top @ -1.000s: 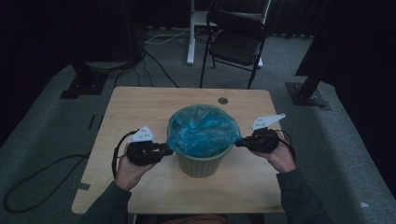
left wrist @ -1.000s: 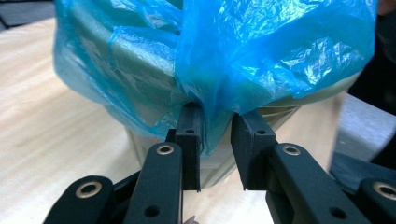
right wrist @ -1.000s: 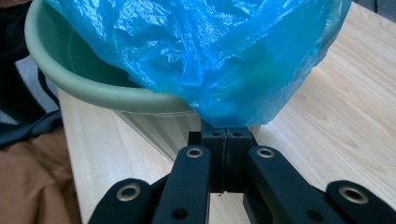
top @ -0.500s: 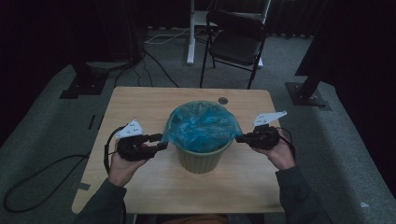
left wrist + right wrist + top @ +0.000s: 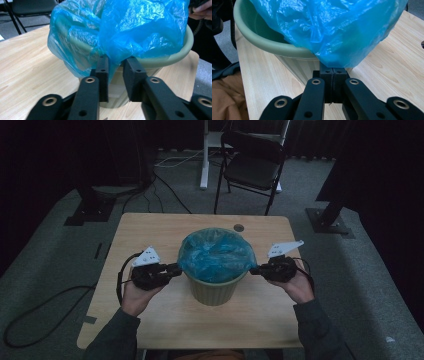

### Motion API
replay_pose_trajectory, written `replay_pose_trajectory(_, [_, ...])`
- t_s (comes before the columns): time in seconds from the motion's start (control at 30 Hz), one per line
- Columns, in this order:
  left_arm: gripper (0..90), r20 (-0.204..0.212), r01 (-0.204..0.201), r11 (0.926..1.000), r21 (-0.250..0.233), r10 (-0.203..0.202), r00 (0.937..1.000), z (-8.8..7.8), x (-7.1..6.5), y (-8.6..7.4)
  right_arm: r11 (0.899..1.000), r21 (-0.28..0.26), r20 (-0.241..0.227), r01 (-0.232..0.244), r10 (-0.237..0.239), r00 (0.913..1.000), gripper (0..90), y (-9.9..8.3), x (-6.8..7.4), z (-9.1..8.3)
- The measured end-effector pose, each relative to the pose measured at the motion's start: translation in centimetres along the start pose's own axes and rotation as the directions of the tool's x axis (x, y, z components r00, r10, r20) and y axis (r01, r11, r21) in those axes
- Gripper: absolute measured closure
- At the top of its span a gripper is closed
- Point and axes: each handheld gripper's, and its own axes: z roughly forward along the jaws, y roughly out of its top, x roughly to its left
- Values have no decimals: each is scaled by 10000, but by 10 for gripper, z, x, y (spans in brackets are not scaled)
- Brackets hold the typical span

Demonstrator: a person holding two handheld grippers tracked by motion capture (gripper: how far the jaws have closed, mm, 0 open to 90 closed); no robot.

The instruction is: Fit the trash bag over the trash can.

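Observation:
A green waste bin [image 5: 212, 290] stands mid-table, lined with a crumpled blue plastic bag [image 5: 215, 255]. My left gripper [image 5: 177, 269] is at the bin's left rim. In the left gripper view its jaws [image 5: 115, 62] stand a little apart with the bag's [image 5: 140, 30] hanging edge between the tips; they have just been closing and a gap still shows between the pads. My right gripper [image 5: 252, 269] is at the bin's right rim. In the right gripper view its jaws [image 5: 332, 70] are pressed together on a fold of the bag [image 5: 332, 32] draped over the rim [image 5: 274, 45].
The wooden table [image 5: 150, 235] has a small round hole [image 5: 239, 227] behind the bin. A black folding chair [image 5: 255, 167] stands beyond the far edge. Stand bases [image 5: 330, 220] and a cable [image 5: 45, 305] lie on the grey floor.
My left gripper drew away to the left with wider jaws, then came back to the bin's left rim with jaws narrower. The right gripper has stayed put.

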Motion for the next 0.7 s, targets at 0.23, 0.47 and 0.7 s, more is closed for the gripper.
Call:
replay_pose_trajectory(0.23, [886, -352, 182, 9996, -220, -189, 9992, 3, 10, 3, 10000, -52, -47, -3, 2, 10000, 898, 6, -2, 8])
replay_pose_trajectory(0.47, [896, -441, 273, 9992, -292, -286, 9986, -4, 11, -5, 9999, -80, 19, -85, 85, 10000, 898, 3, -3, 6])
replay_pose_trajectory(0.7, [881, -502, 260, 9992, -307, -275, 9984, -15, 12, -7, 9989, -434, 136, -187, 193, 9997, 781, -1, -5, -9])
